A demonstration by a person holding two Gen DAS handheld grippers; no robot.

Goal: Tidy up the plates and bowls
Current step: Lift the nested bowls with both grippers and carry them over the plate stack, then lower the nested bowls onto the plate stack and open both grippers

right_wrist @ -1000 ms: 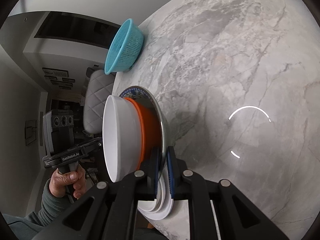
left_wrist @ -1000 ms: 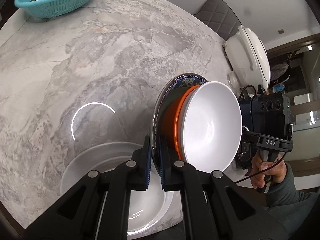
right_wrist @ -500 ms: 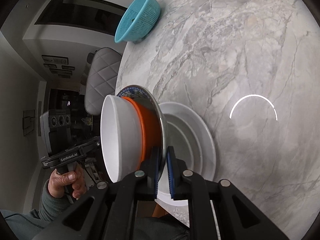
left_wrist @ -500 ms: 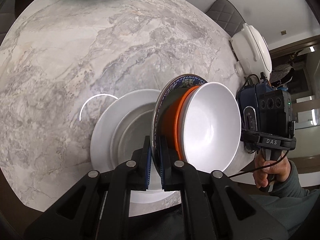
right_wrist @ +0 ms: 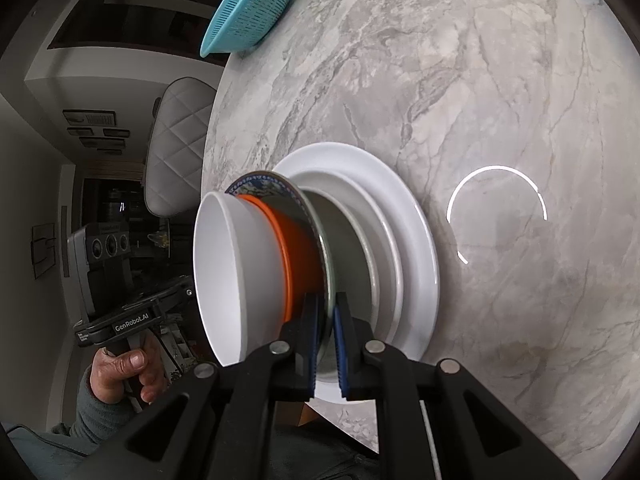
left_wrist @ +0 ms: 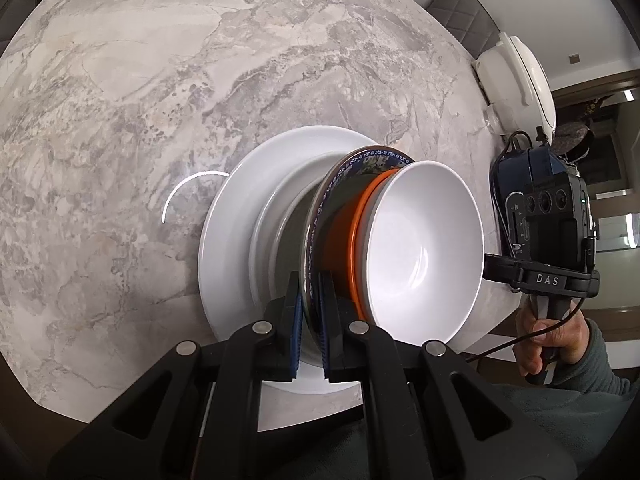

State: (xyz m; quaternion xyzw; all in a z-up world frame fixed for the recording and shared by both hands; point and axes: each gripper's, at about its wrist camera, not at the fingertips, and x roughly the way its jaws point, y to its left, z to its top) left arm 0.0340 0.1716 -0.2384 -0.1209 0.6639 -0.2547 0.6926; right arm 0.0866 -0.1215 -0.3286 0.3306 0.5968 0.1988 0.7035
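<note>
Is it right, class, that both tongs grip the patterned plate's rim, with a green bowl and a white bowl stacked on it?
No. The bowl under the white bowl is orange, as the left wrist view shows. Both the left tongs and right tongs do grip the patterned plate.

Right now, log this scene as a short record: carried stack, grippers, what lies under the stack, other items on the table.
carried stack: patterned plate with orange bowl and white bowl nested on it
left gripper: shut on the patterned plate rim
right gripper: shut on the opposite rim
below the stack: white plates stacked on the marble table, near its edge
contact with white plates: cannot tell
other items: teal colander at the far table edge; white appliance
</note>
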